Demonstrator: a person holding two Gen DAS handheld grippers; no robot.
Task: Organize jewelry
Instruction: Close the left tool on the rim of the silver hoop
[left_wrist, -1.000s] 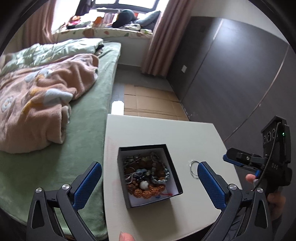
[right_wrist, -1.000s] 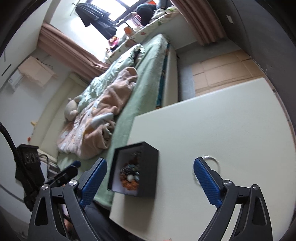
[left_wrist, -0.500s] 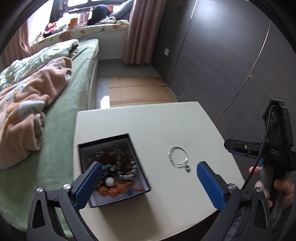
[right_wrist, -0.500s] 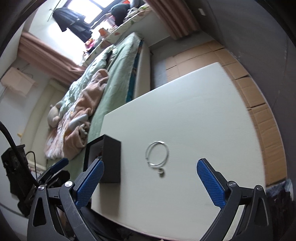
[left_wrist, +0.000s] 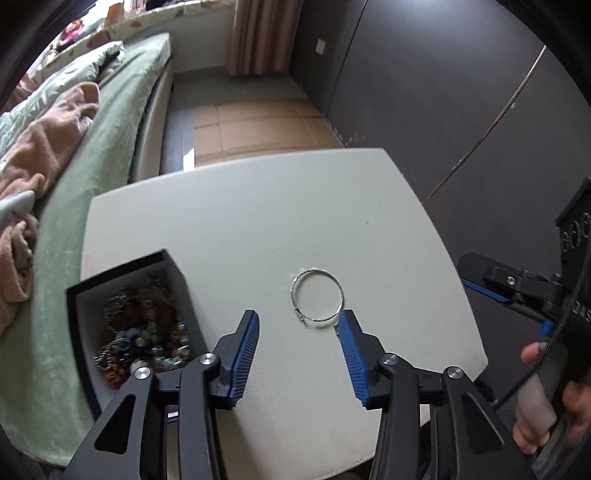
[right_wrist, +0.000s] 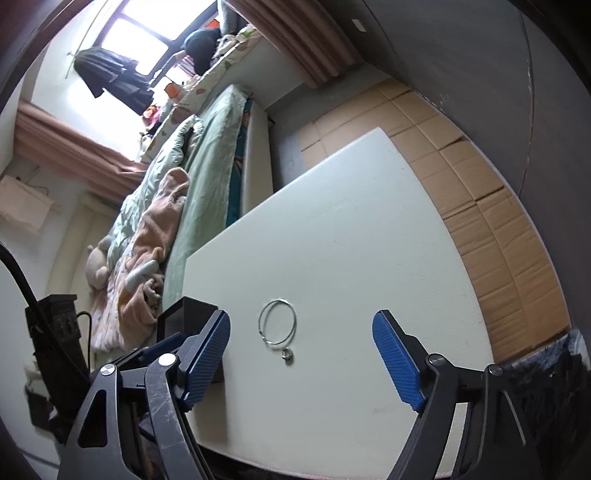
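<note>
Left wrist view first: we see our left gripper (left_wrist: 299, 321) nearest, its blue ribbed jaws partly spread after just closing in, with nothing between them but bare tabletop. Just beyond its right fingertip lies the thin silver wire bangle with a small charm (left_wrist: 317, 299), flat on the white leather-look table (left_wrist: 258, 221); the fingertip sits at the bangle's near edge, whether touching we cannot tell. Left of the bangle, well apart, stands the open black square box with a white lining (left_wrist: 129, 306), heaped with beaded bracelets (left_wrist: 147, 343). Right of the bangle, off the table's edge, a hand (left_wrist: 554, 406) holds the other tool.

From the right wrist view, our right gripper (right_wrist: 301, 328) has jaws spread wide, though they have just narrowed a little, and the bangle (right_wrist: 277, 326) lies on the table between and just beyond them, untouched. Behind the table, the green-sheeted bed (right_wrist: 207, 177) carries a rumpled pink blanket (right_wrist: 155, 236), and flattened brown cardboard (right_wrist: 480, 192) covers the floor.
</note>
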